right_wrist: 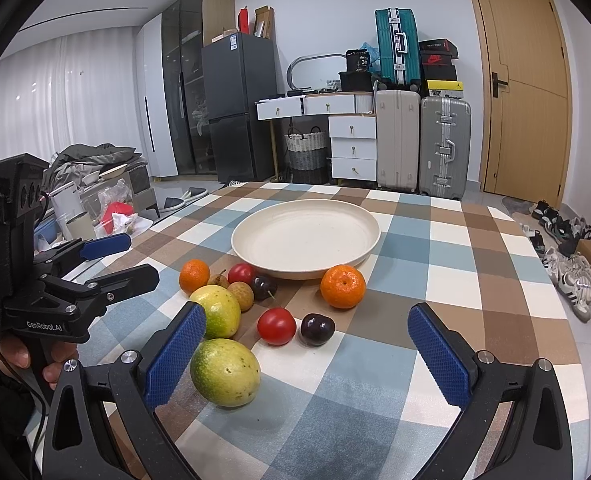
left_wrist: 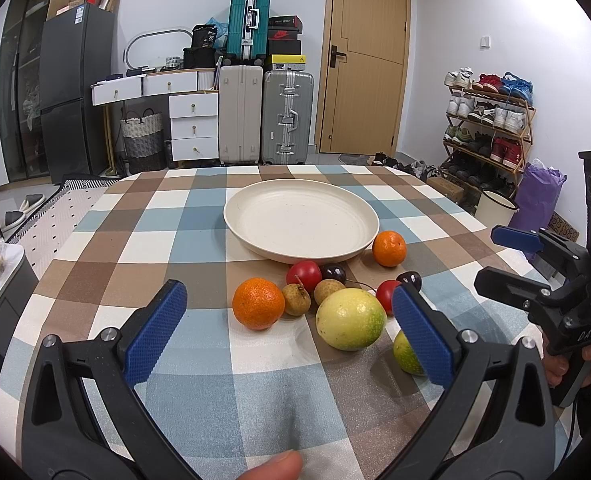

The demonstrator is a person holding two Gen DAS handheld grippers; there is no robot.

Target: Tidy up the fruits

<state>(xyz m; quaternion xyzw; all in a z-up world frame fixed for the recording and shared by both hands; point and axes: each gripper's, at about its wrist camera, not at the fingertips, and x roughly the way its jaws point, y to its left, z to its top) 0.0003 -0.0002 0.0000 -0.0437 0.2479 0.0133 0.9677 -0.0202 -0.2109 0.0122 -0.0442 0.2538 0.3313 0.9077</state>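
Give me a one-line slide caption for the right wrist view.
Open right gripper hovers over loose fruit beside an empty cream plate on the checkered tablecloth.

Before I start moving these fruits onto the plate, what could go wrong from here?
1. The fruits are round and bunched together. Grabbing the near orange could nudge the longan beside it and set it rolling.
2. The yellow-green fruit lies right at the right gripper's left finger, off centre, so closing now may push it away.
3. The plate has a raised rim; small cherries released low could catch on it.
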